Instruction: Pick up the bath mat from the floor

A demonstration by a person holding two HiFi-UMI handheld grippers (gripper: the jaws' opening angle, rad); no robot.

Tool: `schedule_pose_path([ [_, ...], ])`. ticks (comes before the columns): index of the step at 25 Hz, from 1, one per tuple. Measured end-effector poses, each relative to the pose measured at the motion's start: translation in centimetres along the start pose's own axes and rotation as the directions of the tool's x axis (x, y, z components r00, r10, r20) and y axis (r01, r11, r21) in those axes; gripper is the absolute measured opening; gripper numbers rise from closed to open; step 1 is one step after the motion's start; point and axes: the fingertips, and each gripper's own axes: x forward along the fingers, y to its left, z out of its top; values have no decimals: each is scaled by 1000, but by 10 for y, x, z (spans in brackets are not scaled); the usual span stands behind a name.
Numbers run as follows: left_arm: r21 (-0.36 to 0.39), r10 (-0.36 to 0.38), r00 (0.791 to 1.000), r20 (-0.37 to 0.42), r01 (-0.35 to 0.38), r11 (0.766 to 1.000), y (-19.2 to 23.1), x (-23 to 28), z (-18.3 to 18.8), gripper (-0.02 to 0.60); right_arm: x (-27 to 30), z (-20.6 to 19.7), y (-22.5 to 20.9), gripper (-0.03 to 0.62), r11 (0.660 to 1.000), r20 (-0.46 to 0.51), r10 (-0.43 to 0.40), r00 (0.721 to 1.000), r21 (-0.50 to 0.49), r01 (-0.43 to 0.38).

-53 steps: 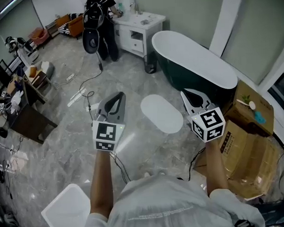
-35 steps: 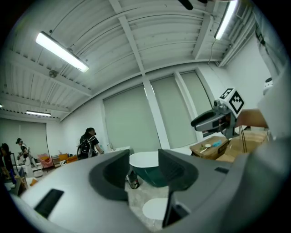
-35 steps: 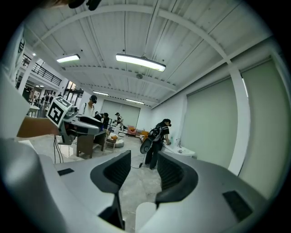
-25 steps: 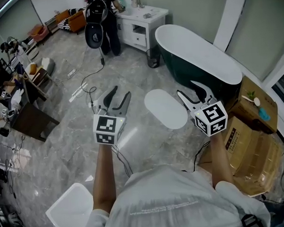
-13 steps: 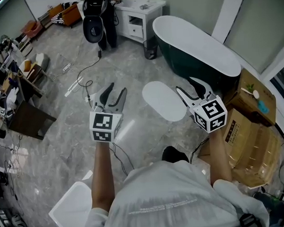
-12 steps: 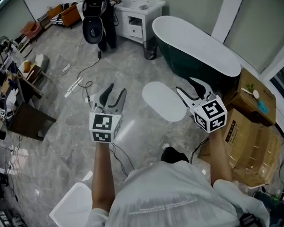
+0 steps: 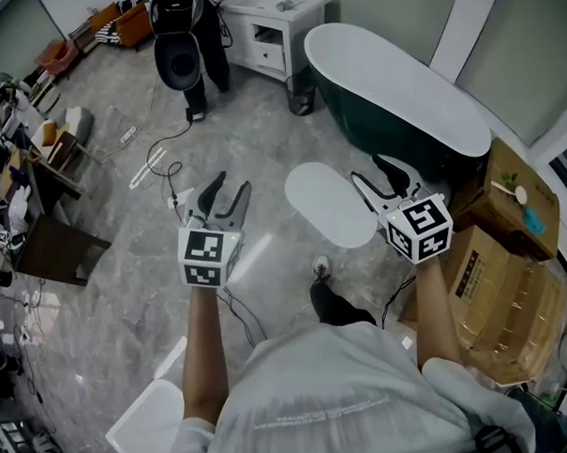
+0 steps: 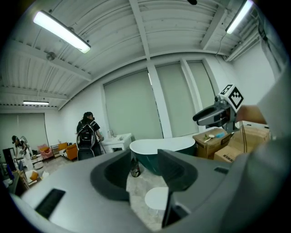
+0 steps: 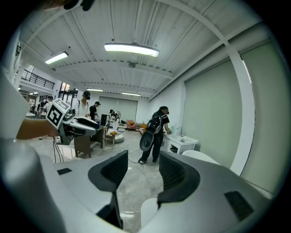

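Note:
A white oval bath mat lies flat on the grey marble floor in front of the dark green bathtub. My left gripper is held in the air to the left of the mat, jaws open and empty. Over the mat's right end hovers my right gripper, also open with nothing in it. The mat shows low between the jaws in the left gripper view, and its edge appears at the bottom of the right gripper view. Both grippers are well above the floor.
Cardboard boxes stand at the right beside the tub. A person with a backpack stands at a white vanity at the back. Cables trail across the floor left of me. A white bin sits at the lower left. My shoe is near the mat.
I have stepped forward: a foot now shows just short of the mat. Both grippers keep their pose and stay open. The person at the back has shifted slightly left.

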Motion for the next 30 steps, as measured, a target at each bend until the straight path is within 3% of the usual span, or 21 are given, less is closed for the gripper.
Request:
schedule_pose_path([
  [5,-22,-3,998,-56,2,1000,32,71,4,187,65,-1,-53,219,999,-29,-21,999,-27,20],
  [16,-85,-32,988,-152,19,996,59,233,4,184,181,-27,-174,219,999,-98,47,994,27,-45],
  [30,-118,-91,950,-300,57,991,103,337,-61,183,296,-98,-207,219,982,-232,142,962,151,-109],
])
